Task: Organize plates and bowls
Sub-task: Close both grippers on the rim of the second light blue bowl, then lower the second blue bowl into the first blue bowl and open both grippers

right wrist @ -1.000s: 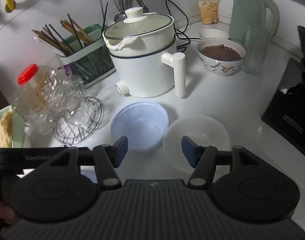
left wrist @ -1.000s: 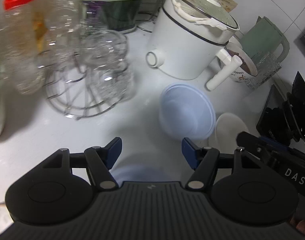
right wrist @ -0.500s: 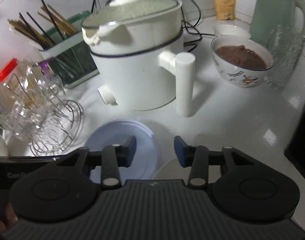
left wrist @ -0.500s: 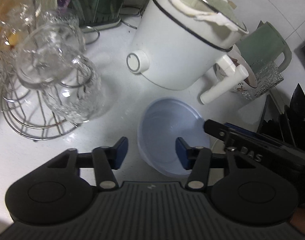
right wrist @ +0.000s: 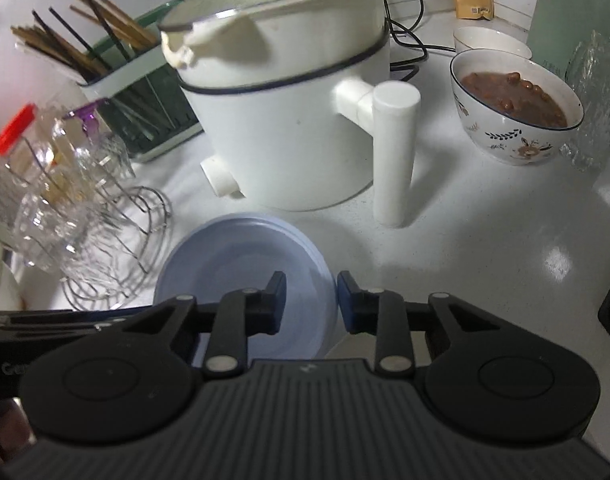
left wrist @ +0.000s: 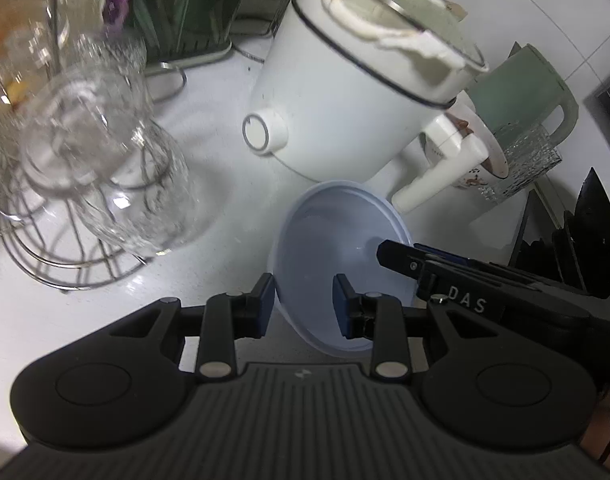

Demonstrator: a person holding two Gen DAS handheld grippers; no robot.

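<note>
Bowl [left wrist: 337,240] first: the pale blue plastic bowl is sitting on the white counter [left wrist: 209,184] just in front of the white electric pot [left wrist: 345,92], below its round knob and beside its straight white handle [right wrist: 393,156]. Seen from the left wrist, the bowl is tilting, its rim nearest the camera lying between the fingers.

Left gripper [left wrist: 303,304] is closing over the bowl's near-left rim. One blue pad is sitting outside the wall and the other inside it; the outer pad looks to be touching the rim, while a gap is still showing at the inner pad, so a firm pinch cannot be confirmed.

Right gripper [right wrist: 311,300] is closing as well, straddling the bowl's right rim, in front of the pot's handle. Its left finger is hanging over the bowl's inside and its right finger is standing outside the wall. Whether either pad is pressing on the plastic cannot be told from this angle. In the left wrist view this gripper's black finger is reaching in over the bowl's right edge.

Left of the pot, clear glasses [left wrist: 105,168] are resting on a wire rack [left wrist: 57,256]. Right of the pot's handle, a patterned bowl of brown food [right wrist: 513,108] is standing well apart from the blue one.
</note>
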